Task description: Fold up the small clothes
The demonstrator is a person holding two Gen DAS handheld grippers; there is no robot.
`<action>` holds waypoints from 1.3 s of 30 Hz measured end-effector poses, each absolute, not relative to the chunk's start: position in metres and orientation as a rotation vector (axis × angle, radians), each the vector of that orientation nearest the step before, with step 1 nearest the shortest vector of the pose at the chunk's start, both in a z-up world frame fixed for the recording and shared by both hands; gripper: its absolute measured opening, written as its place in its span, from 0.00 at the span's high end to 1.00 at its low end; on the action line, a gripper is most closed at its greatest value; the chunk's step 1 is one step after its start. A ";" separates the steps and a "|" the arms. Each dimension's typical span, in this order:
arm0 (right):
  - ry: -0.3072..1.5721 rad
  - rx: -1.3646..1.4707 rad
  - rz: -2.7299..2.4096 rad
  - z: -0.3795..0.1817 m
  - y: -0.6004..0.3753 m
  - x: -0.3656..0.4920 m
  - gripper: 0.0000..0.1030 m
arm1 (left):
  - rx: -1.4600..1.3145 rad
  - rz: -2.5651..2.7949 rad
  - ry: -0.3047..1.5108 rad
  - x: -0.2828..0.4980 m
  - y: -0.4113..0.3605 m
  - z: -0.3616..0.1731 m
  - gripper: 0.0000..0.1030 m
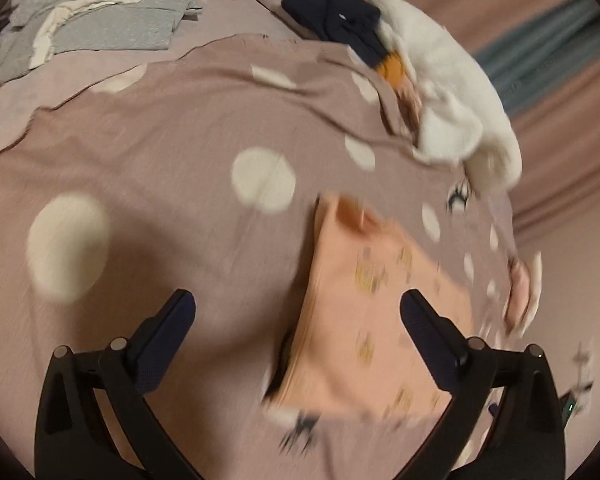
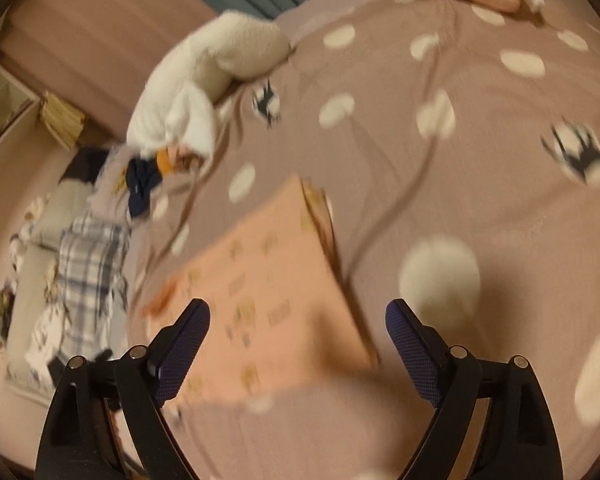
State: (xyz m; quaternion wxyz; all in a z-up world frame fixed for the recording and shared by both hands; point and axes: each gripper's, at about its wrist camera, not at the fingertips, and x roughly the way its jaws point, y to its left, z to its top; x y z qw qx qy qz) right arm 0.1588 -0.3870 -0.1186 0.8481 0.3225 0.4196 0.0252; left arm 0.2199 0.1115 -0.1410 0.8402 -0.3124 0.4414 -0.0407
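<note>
A small peach garment with a yellow print (image 1: 364, 312) lies folded into a rectangle on the dotted mauve blanket (image 1: 160, 152). It also shows in the right wrist view (image 2: 268, 296). My left gripper (image 1: 298, 300) is open above the blanket, its right finger over the garment. My right gripper (image 2: 298, 312) is open and empty, hovering over the garment's near part. Both views are motion-blurred.
A pile of white, navy and mustard clothes (image 1: 420, 76) lies at the blanket's far right edge; it shows in the right wrist view (image 2: 196, 92). Folded grey clothes (image 1: 100, 24) sit at the back left. A plaid pillow (image 2: 88, 264) lies at the left.
</note>
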 end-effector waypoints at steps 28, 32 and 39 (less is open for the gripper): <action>0.974 1.092 0.306 -0.209 -0.347 0.217 0.13 | -0.987 -0.409 0.945 0.254 0.025 -0.214 0.15; 0.971 1.033 0.238 -0.207 -0.344 0.236 0.48 | -0.915 -0.298 1.019 0.273 0.026 -0.218 0.79; 0.885 1.026 0.342 -0.196 -0.353 0.220 0.88 | -0.848 -0.320 0.991 0.263 0.023 -0.198 0.86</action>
